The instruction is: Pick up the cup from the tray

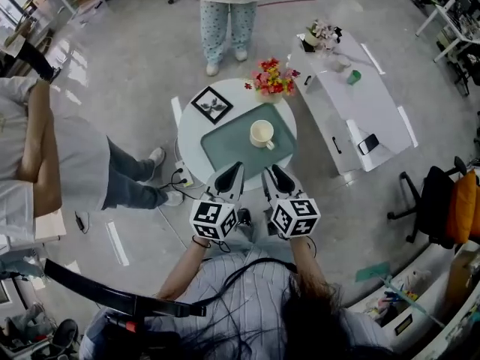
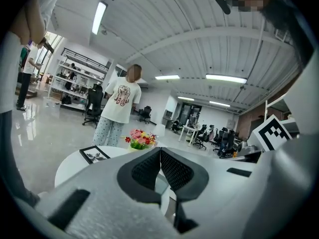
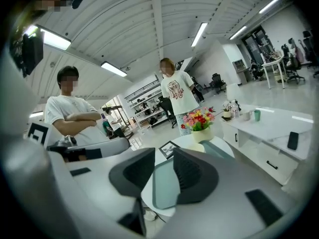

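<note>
On the round white table (image 1: 193, 130), flat grey-green rectangular tray (image 1: 225, 147) holding one cream handled cup (image 1: 262, 133) toward its far edge, cup plain only in the head view, left gripper (image 1: 237, 166) jaws closed together on nothing, right gripper (image 1: 272, 169) jaws slightly parted and empty, black ribbed pads (image 2: 174, 169).

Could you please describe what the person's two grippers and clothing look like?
The left gripper and right gripper have light grey bodies, black textured fingers and white cubes with black square markers. The person wears a striped shirt.

Left tool (image 1: 229, 176) closed, right tool (image 1: 276, 177) ajar
</note>
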Demonstrator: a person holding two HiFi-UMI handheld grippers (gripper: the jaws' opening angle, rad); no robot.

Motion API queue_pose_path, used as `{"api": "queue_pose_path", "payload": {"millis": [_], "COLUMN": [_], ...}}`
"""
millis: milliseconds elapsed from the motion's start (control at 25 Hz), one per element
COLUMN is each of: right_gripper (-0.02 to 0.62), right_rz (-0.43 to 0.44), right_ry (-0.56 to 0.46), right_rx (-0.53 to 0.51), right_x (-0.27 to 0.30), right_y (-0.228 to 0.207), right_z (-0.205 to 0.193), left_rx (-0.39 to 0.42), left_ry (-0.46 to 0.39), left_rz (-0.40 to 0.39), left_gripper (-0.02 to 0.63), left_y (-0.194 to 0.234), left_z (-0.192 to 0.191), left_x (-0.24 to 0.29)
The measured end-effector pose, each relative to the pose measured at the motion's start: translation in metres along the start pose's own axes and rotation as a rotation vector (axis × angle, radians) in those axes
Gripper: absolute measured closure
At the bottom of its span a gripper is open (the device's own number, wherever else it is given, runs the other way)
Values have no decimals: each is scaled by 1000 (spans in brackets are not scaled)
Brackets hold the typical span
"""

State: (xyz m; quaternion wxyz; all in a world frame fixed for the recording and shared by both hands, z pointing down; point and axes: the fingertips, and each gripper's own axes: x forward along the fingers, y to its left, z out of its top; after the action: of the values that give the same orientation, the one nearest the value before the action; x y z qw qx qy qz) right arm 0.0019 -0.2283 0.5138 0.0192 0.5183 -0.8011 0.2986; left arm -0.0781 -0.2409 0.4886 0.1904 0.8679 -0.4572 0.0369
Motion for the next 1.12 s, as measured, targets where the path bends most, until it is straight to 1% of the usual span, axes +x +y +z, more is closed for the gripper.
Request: {"api": "queue_pose_path", "payload": {"millis": [120,200,360,560,680,760,880,960,1040,1120], "right_gripper": [422,374,331,247,232,230,227,222,221,219], "right_rz": [19,33,79,78,58,71,89,70,38,34], "right_ry": [13,27,98,184,220,266,334,342,331,338], "right_rx": [-5,-17,-54,-202,-261,-287,-363,-400,-414,-433], "right_x": [16,27,53,91,107,123,142,153,160,167], "right_y": [-21,-32,-45,-77,-102,-105,-112,-121,-127,-130], "right_z": [2,3,-3,-22,-33,-46,-65,-69,-70,-74], "left_rx": [-3,-9,-55,-109,-134,-137,-142,-135,-131,-138], "left_ry": [-1,-4,-13,-20,-15,-8,5,19,34,45], "left_rz": [-12,-2,75,164,177,194,216,228,242,251], "left_gripper": [591,591,591,591,591,591,591,591,591,591], "left_y": [0,3,23,46,50,58,64,66,67,68], "left_z": [-9,-10,-8,-15,-21,-21,-25,-27,-30,-34], "left_x": [22,31,42,68,86,90,95,99,100,101]}}
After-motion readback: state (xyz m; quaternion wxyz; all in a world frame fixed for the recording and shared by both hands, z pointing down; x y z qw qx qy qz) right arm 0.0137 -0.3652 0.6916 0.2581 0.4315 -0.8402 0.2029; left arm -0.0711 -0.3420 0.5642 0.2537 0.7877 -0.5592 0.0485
